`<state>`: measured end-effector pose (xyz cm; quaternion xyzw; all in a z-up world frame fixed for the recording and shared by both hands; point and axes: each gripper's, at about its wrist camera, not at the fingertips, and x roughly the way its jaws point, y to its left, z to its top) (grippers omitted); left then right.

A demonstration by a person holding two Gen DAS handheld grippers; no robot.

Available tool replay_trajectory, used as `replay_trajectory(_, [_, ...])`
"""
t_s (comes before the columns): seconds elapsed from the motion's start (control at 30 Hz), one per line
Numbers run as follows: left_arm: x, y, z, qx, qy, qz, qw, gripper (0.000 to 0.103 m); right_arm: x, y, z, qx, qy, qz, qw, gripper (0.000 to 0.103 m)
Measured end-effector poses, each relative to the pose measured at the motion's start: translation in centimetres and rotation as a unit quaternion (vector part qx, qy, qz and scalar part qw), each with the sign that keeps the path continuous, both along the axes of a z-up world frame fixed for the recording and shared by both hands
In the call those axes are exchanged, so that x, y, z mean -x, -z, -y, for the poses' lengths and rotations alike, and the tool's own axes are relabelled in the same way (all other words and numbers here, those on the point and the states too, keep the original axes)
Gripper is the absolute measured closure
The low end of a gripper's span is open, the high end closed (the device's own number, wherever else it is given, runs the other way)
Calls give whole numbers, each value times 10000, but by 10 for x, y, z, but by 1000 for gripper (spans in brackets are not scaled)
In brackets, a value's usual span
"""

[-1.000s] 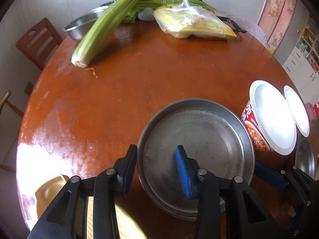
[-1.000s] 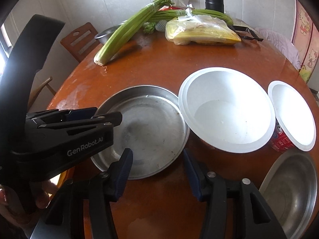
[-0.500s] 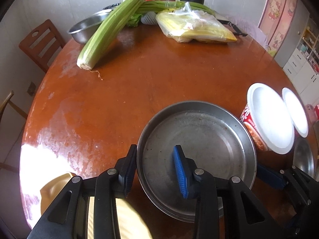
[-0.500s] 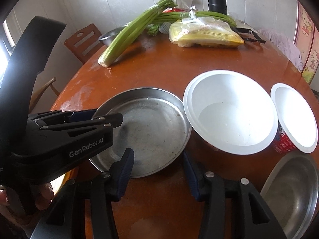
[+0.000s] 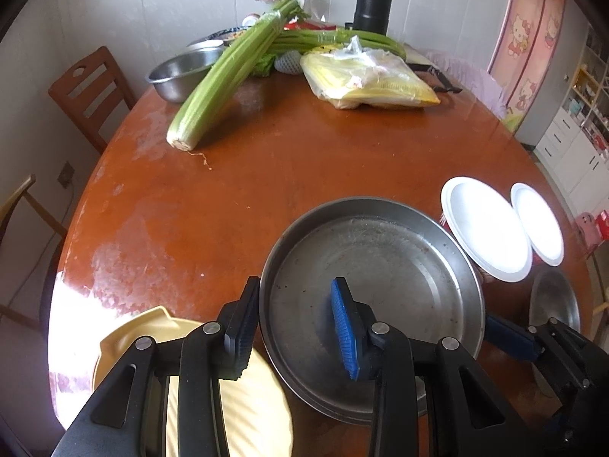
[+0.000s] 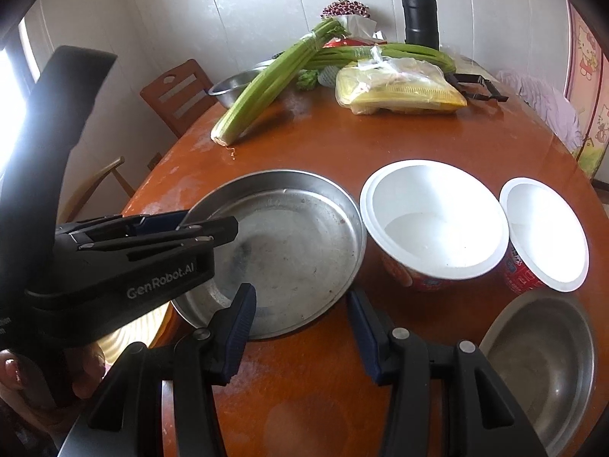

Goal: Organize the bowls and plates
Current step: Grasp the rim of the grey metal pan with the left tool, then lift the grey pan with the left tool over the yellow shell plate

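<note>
Steel plate [image 5: 375, 297]: shallow round metal pan at the near edge of the brown desk [image 5: 266, 175], its near rim overlapping a pale yellow plate [image 5: 228, 400] seen in the left wrist view.
Left claw [image 5: 293, 327]: pinching the pan's left wall, one black pad outside the rim, the blue pad inside on the pan floor side.
Right claw [image 6: 300, 335]: jaws stand apart with nothing between them; the pan's near right rim lies just ahead of them, bare desk below.
Handling of the pan: stiff, thin, likely light; smooth metal, so a one-sided rim pinch may let it swing or slip. It will not break, but it could clatter.
Where to hold: the upright rim wall, pad inside and pad outside; a second grip on the opposite rim would steady it.
Paper noodle bowls: a large one [image 6: 434, 224] touching or just beside the pan's right rim, a smaller one [image 6: 544, 236] beyond it; light, soft-walled, easily crushed or tipped, so take them gently at the rim.
Steel bowl [image 6: 540, 365]: near right corner, deeper, rigid, slick.
Far side: celery bunch [image 5: 228, 76], clear of the work.
</note>
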<state>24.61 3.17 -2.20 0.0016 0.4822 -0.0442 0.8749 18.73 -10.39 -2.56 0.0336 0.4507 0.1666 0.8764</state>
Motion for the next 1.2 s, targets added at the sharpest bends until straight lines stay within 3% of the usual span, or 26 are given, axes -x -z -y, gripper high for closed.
replay_trajectory(0.5, [30,-28,-12,-35,-89,345,9994,66,23,-25,-7,30,-148,399,9991,53])
replay_trajectory(1.2, [93,-51,-89,117,-648,733,9951,65,61,-45,-81,315,-955,699,9925,53])
